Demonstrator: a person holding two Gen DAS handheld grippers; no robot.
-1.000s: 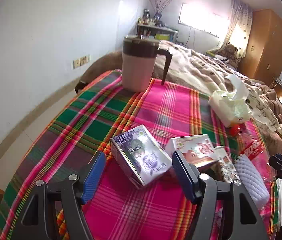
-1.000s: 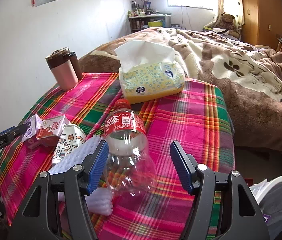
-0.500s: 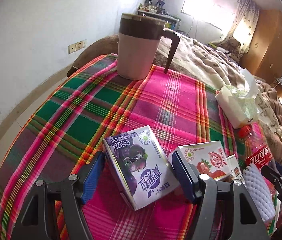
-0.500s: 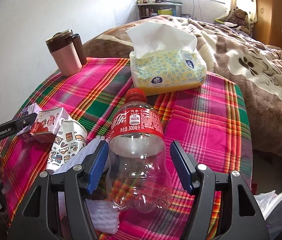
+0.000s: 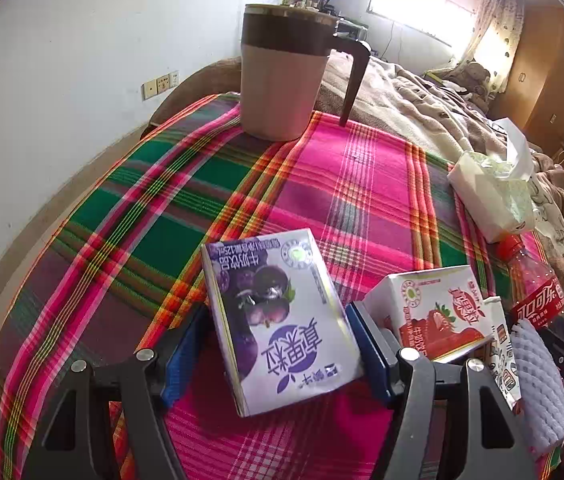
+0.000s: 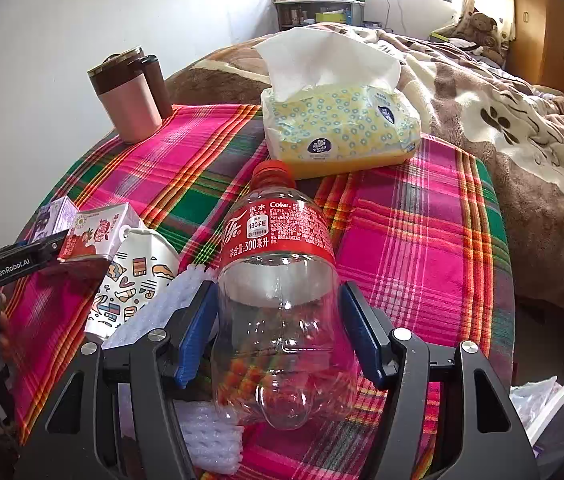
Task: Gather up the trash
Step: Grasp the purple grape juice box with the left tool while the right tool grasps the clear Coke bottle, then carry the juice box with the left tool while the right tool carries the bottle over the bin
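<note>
Two grabs are being set up at once on the plaid tablecloth (image 5: 362, 184). In the left wrist view the left gripper (image 5: 277, 354) straddles the purple milk carton (image 5: 277, 316), which lies tilted on the cloth; its blue pads sit just beside the carton's edges, and I cannot tell whether they press it yet. In the right wrist view the right gripper (image 6: 279, 336) brackets the empty cola bottle (image 6: 282, 280), lying with its red cap pointing away; its jaws look released, right at the clear walls. The strawberry carton (image 5: 438, 320), paper cup (image 6: 133, 280) and white foam net (image 5: 538, 384) wait between them. My read: this is the approach-to-grasp step. Next, each claw needs to clench squarely, gently on the bottle, which may buckle or roll
</note>
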